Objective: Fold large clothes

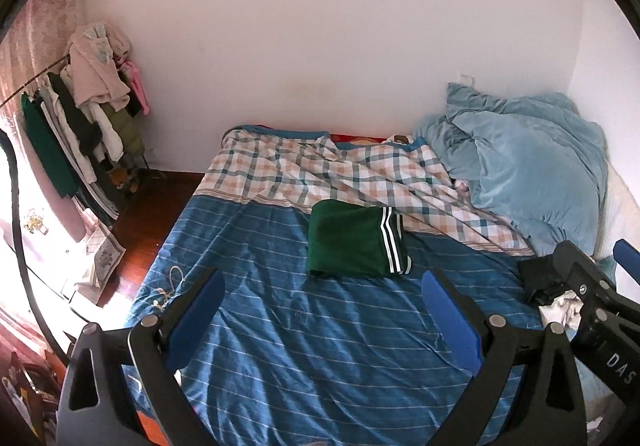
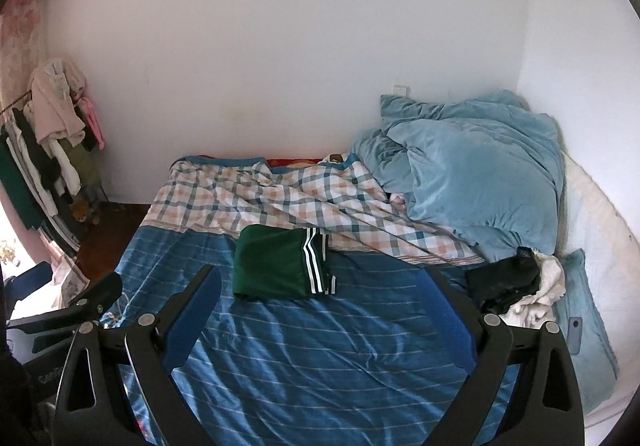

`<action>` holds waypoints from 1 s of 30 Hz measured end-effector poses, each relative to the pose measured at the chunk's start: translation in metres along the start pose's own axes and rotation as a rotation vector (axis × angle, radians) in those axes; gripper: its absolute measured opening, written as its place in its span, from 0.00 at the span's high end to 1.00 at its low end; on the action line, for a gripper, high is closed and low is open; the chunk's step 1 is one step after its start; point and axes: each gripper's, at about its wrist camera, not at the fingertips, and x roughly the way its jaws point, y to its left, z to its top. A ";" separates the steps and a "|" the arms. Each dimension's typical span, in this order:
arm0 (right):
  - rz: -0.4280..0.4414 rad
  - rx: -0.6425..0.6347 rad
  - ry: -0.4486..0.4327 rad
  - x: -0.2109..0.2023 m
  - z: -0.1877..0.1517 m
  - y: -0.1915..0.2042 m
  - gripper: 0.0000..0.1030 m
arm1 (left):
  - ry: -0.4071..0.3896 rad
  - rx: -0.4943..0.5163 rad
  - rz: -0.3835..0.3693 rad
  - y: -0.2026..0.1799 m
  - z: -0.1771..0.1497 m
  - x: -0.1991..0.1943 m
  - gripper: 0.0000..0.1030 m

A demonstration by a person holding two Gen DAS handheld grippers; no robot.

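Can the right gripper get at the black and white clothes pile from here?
Probably yes: the right gripper is open and empty over bare sheet, and the pile lies uncovered just off its right finger.

White letters "DAS" stand on the right claw (image 1: 600,266) body; nothing else is legible.

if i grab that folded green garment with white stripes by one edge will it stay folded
Probably not: the folded green garment with white side stripes looks like soft, floppy fabric, so layers would likely droop open. It seems light, and pushed across the blue striped bedsheet it may bunch.
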 end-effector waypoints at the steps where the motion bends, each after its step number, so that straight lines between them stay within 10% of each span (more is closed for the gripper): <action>1: 0.005 0.003 -0.001 0.000 0.002 -0.004 0.03 | -0.004 -0.002 0.002 0.000 0.000 -0.002 0.03; 30: 0.037 -0.041 -0.021 -0.011 0.006 -0.010 0.03 | -0.039 -0.013 0.035 0.013 -0.004 -0.031 0.03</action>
